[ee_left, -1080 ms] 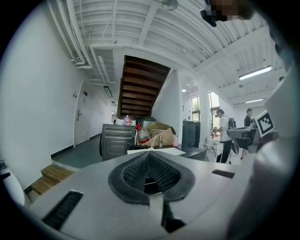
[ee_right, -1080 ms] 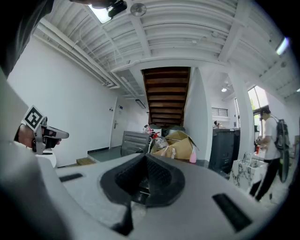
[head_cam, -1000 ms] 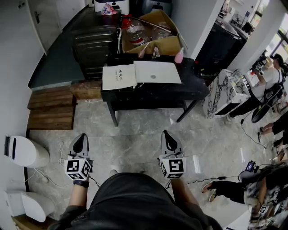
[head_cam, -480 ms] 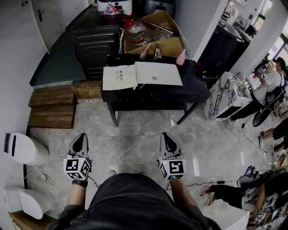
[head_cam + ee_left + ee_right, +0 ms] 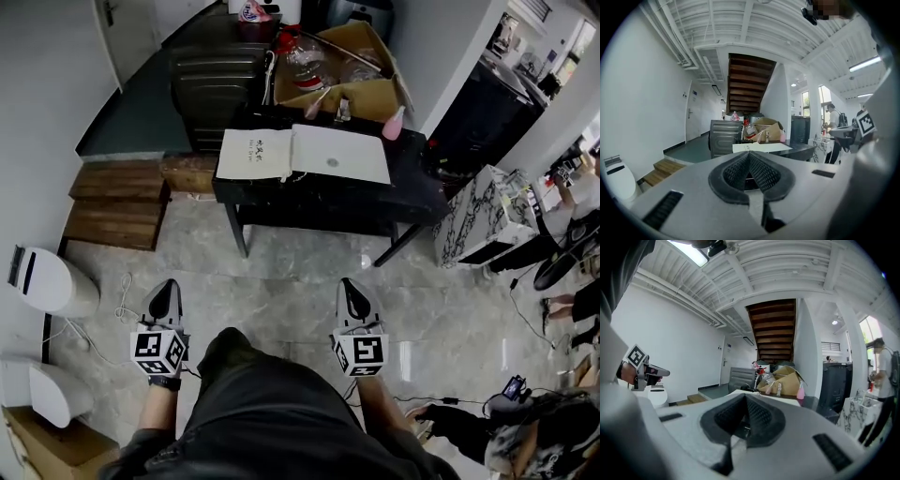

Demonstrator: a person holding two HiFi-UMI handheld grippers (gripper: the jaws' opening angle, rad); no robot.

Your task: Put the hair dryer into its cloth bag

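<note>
Floor [image 5: 291, 272]: pale marbled tile, glossy. Steps [image 5: 112, 202]: rough brown wood. Box [image 5: 366, 94]: plain cardboard. Table [image 5: 414, 180]: black, faint sheen. Left gripper [image 5: 168, 285] and right gripper [image 5: 348, 283]: matt grey plastic, ribbed black pads.

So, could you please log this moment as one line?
left gripper: shut, empty | right gripper: shut, empty | black table: ahead, apart | white flat items: on table

cream cloth bag [image 5: 255, 154], lying flat, left side of black table [image 5: 412, 192]
</note>
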